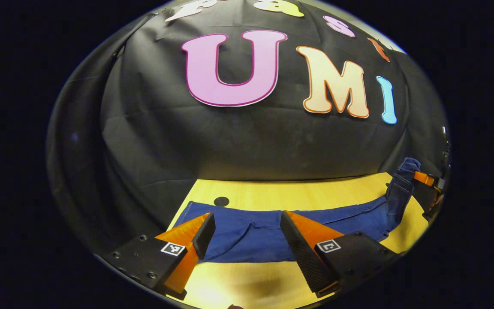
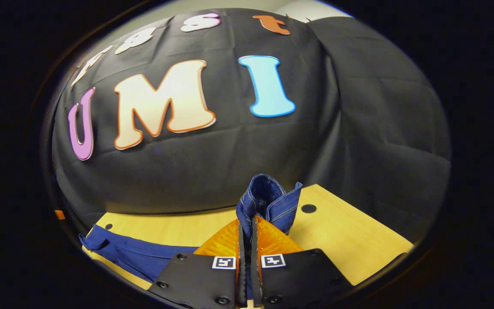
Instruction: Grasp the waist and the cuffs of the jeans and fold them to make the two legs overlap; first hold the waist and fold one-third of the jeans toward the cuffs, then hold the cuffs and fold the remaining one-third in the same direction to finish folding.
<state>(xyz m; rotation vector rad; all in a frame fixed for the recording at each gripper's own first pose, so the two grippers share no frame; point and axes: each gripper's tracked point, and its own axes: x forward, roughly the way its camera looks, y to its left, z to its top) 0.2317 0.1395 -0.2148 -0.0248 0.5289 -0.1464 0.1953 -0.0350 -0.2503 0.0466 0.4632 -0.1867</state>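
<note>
In the left gripper view, a wooden table point(image 1: 307, 195) crossed the lower part of the frame in front of the black cloth wall. A pair of dark blue jeans point(image 1: 272, 229) lay flat across it, stretching from lower left toward the right edge. The left claw point(image 1: 247, 236) stood wide open at the bottom centre, its two fingers on either side of the denim and holding nothing; it seemed poised over what looked like the waist end, ready to close on it. At the far right, the jeans rose off the table where the right claw point(image 1: 425, 179) held up one end, apparently the cuffs.

In the right gripper view, the flat part of the jeans point(image 2: 135, 253) lay at lower left on the table point(image 2: 345, 240). At bottom centre, the right claw point(image 2: 247, 240) was pressed tightly closed on a bunched fold of denim, and the stitched hem stood up just above its fingertips. Lifting this end likely prepared the first fold that lays one leg over the other, which appeared not yet made.
</note>
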